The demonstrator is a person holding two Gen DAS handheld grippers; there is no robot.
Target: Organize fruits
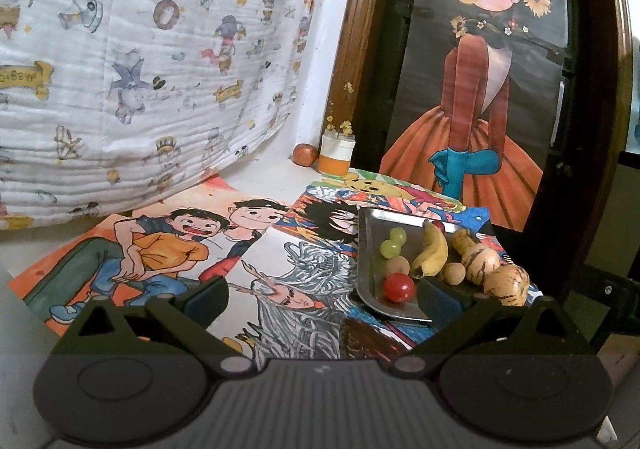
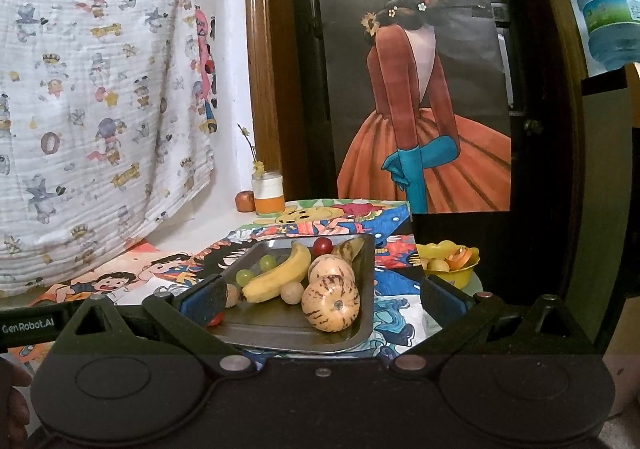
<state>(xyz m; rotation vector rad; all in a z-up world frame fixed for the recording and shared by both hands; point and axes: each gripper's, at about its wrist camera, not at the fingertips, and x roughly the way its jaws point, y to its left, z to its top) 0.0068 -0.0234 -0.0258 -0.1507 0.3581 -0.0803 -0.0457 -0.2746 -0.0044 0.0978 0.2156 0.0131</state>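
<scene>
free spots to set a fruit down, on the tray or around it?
On the metal tray, the near strip in front of the banana and the striped melon is bare, as is the far-left corner beyond the green grapes. The middle and right are packed. Off the tray, the drawings to its left lie open. The yellow bowl on the right is full.

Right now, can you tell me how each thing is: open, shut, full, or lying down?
left gripper: open, holding nothing.
right gripper: open, holding nothing.
metal tray: flat on the drawings, loaded with fruit.
banana: lying in the tray, unpeeled.
striped melons: whole, resting in the tray.
yellow bowl: upright beside the tray, holding fruit.
jar: upright, orange lower part, flower sprig in it.
</scene>
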